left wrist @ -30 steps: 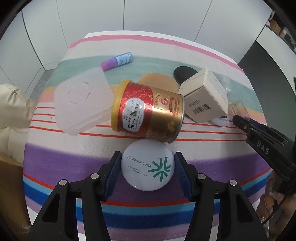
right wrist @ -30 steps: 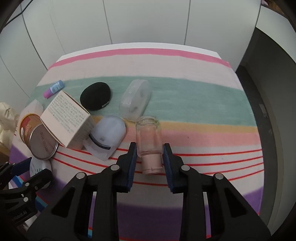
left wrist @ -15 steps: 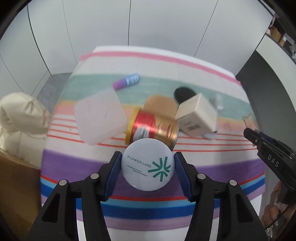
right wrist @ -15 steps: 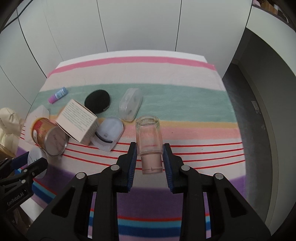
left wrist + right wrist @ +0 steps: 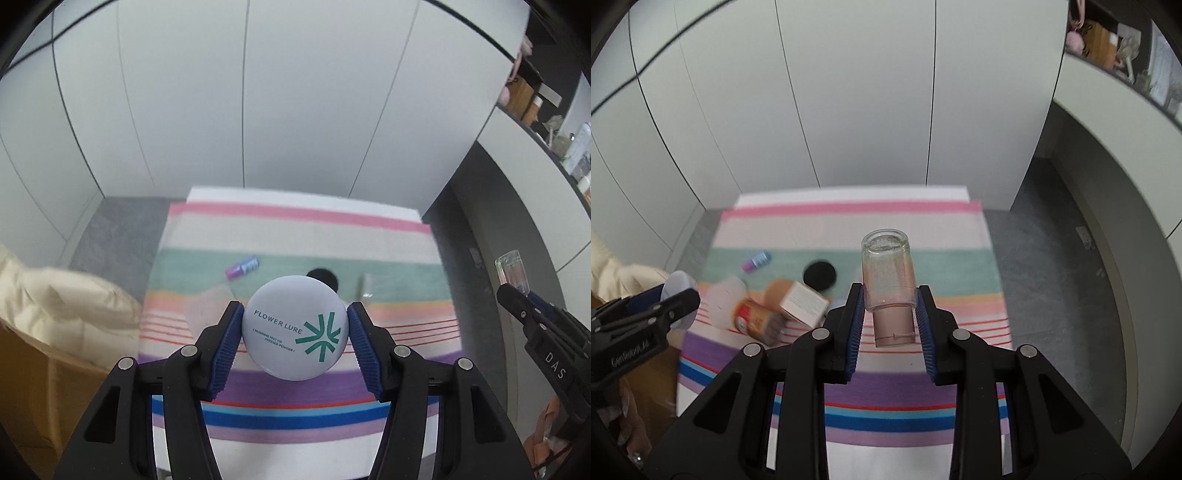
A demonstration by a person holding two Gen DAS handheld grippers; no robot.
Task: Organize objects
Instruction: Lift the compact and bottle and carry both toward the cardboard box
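My left gripper [image 5: 294, 332] is shut on a round white "Flower Lure" powder compact [image 5: 294, 327] and holds it high above the striped table [image 5: 295, 236]. My right gripper [image 5: 889, 321] is shut on a clear glass bottle with a pink cap [image 5: 888, 280], also lifted well above the table. The bottle shows at the right edge of the left wrist view [image 5: 512, 269]. The compact shows at the left of the right wrist view [image 5: 679, 284].
On the table lie a red-and-gold tin [image 5: 757, 319], a beige box [image 5: 804, 303], a black round pad [image 5: 819, 274], a small purple-blue tube [image 5: 756, 260] and a translucent lid [image 5: 721, 302]. A cream bag [image 5: 55, 306] sits left of the table.
Both grippers have risen far above the table and pulled back, each keeping its object. The table items now look small and blurred below.
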